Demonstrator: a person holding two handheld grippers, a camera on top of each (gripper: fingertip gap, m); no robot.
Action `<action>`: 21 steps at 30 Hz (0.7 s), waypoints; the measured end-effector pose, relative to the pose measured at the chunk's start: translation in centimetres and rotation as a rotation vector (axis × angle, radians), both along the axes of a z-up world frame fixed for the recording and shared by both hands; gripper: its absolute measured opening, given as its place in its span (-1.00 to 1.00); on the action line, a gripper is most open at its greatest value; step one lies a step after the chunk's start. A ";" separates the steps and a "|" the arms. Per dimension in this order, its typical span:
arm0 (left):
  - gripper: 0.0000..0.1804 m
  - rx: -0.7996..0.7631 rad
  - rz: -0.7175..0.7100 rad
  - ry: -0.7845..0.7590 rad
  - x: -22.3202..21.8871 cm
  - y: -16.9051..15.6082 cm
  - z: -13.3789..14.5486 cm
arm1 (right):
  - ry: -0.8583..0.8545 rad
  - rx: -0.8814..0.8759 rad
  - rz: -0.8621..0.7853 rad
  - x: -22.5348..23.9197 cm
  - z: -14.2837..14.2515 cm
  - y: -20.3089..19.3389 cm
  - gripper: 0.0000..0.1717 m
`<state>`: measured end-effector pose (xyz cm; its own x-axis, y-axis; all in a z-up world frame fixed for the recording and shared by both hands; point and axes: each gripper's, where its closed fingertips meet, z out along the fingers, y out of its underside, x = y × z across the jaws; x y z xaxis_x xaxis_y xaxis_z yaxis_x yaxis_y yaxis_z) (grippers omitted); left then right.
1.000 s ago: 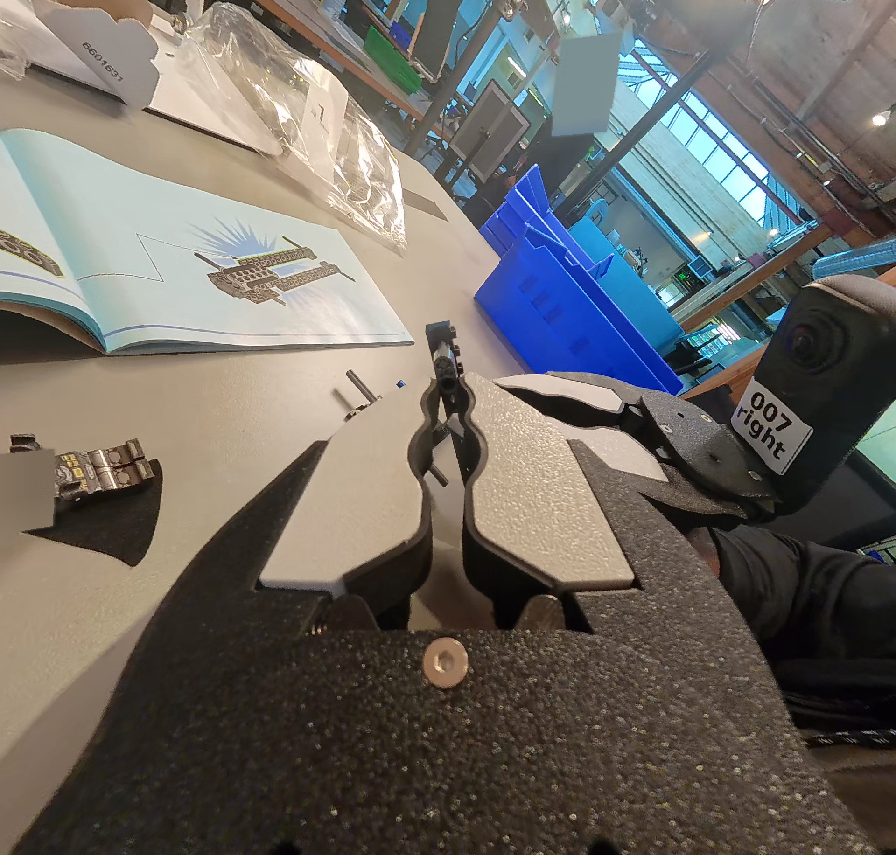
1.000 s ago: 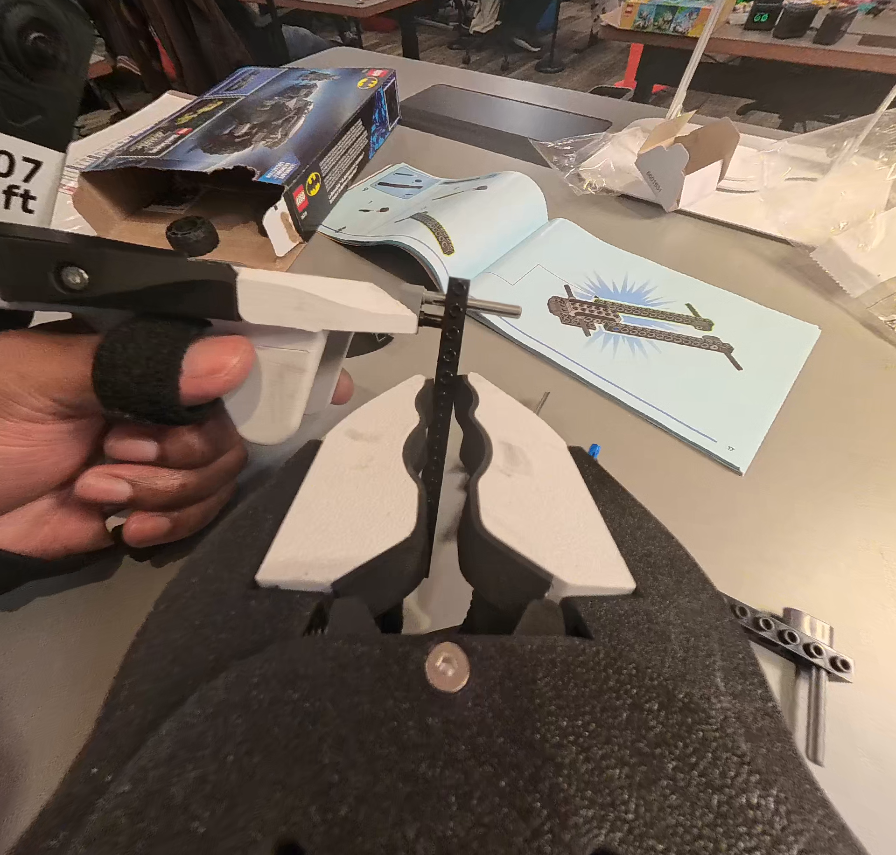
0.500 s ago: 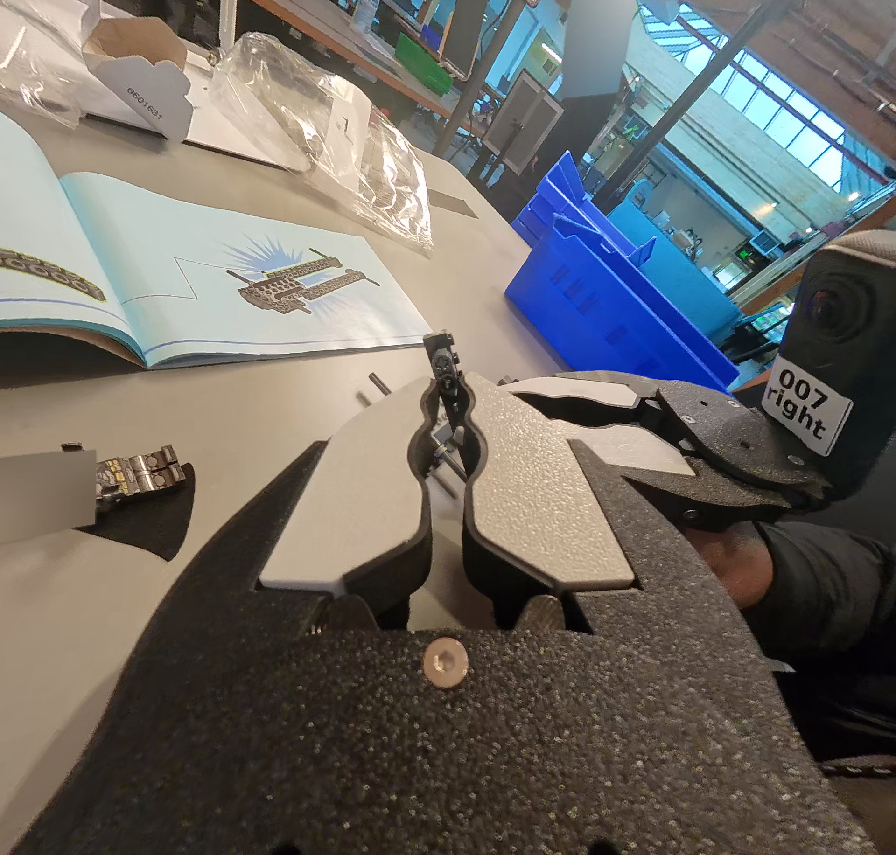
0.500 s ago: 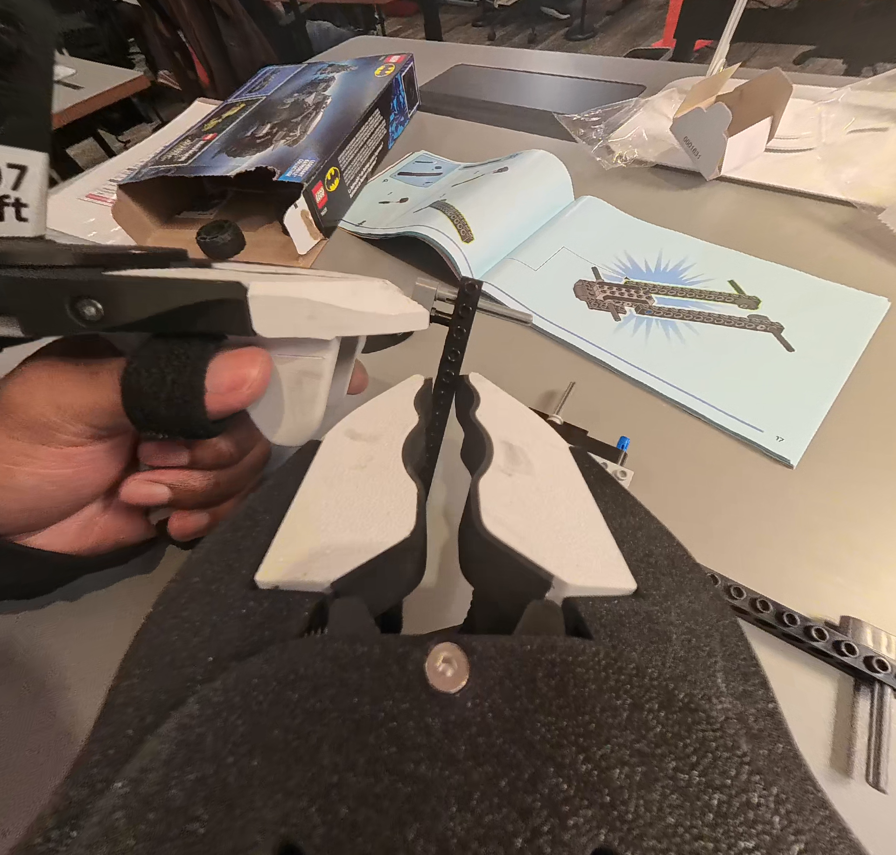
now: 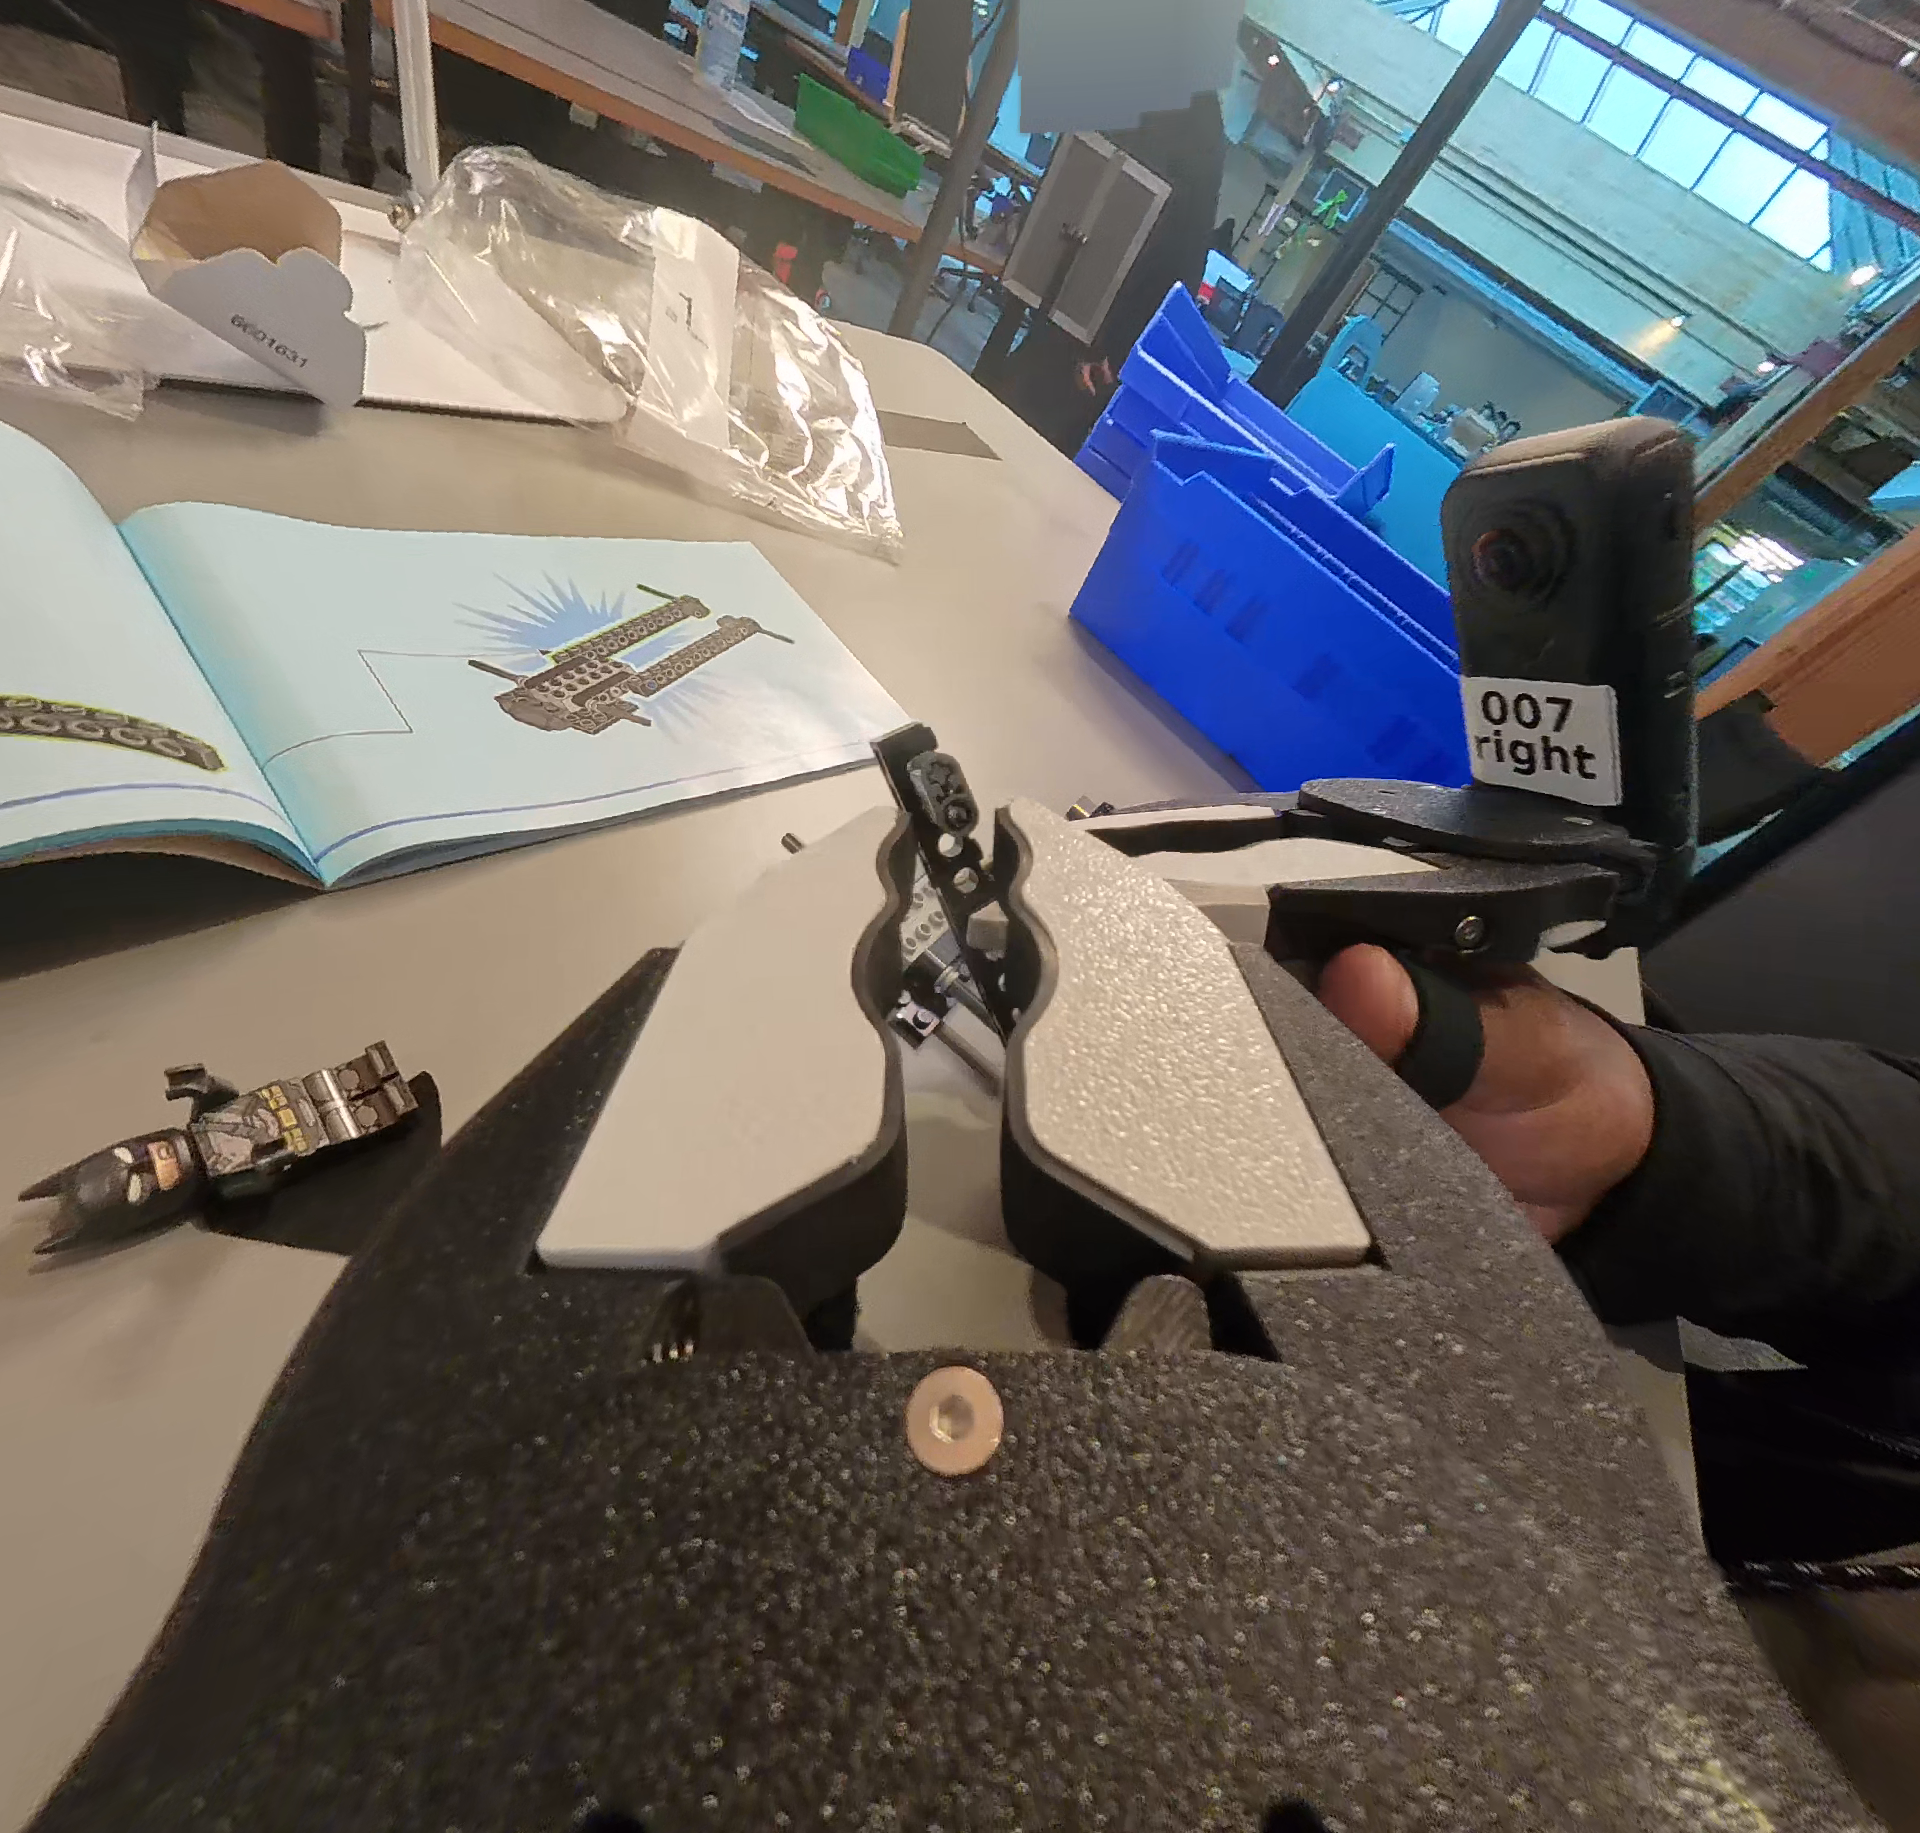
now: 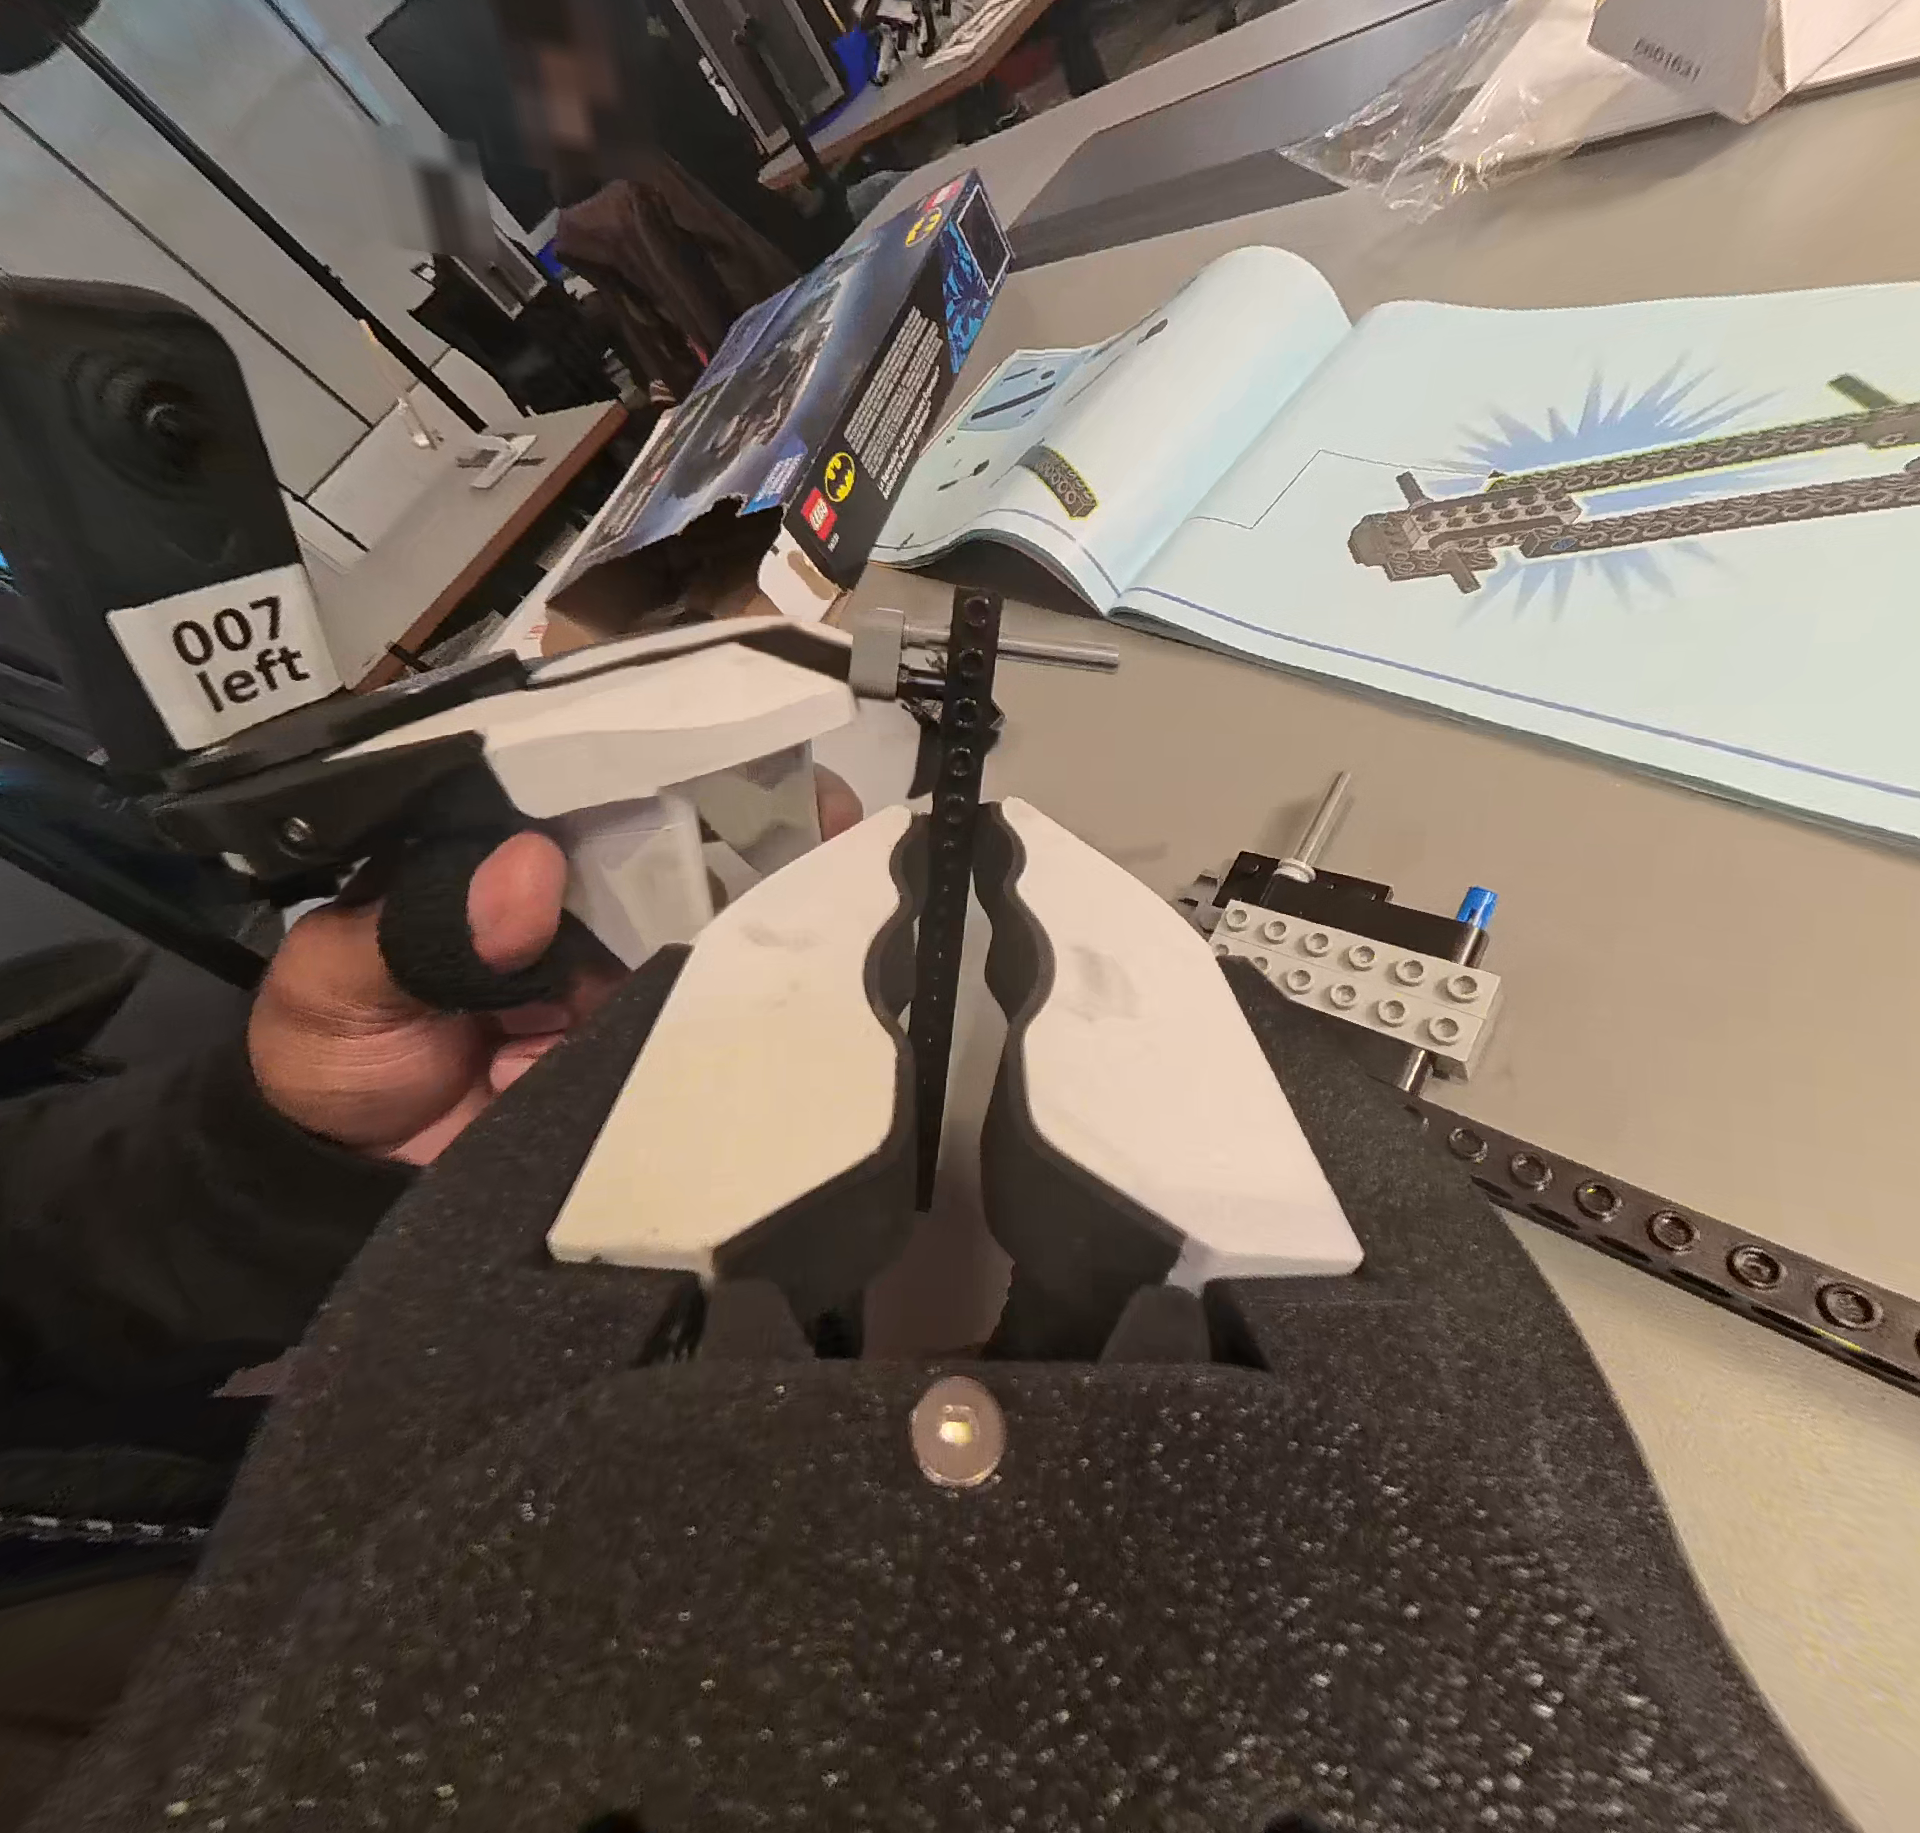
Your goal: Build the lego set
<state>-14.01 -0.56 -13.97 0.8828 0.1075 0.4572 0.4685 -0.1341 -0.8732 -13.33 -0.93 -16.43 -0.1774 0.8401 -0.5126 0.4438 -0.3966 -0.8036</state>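
Black holed beam (image 6: 954, 848) clamped in right tongs (image 6: 951, 817) — left tongs (image 5: 940, 827) narrow, grey connector (image 6: 878, 653) at tips.

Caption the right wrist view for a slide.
Right hand-held gripper clamps a black holed beam upright; left hand-held gripper meets a grey axle piece crossing its top.

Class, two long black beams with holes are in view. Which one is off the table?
The black beam standing upright, clamped in the right gripper. The other beam lies flat on the table at right.
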 end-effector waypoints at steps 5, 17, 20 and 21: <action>-0.72 0.056 -0.080 -0.048 0.2 0.0 0.4 | 0.039 -0.102 0.020 0.1 1.0 0.1 -0.90; -0.76 0.169 -0.299 -0.396 1.8 0.4 0.9 | 0.085 -0.303 0.099 0.5 2.4 -0.9 -0.90; -0.88 0.169 -0.301 -0.408 1.8 0.3 0.9 | 0.090 -0.304 0.109 0.5 2.5 -1.1 -0.90; -0.88 0.174 -0.309 -0.417 1.8 0.3 0.9 | 0.093 -0.300 0.111 0.5 2.5 -1.2 -0.90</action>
<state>-12.21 -0.28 -13.05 0.6010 -0.2366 0.7634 0.7417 -0.1907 -0.6431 -12.80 -2.12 -13.90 -0.3166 0.6272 -0.7116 0.4278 -0.5751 -0.6973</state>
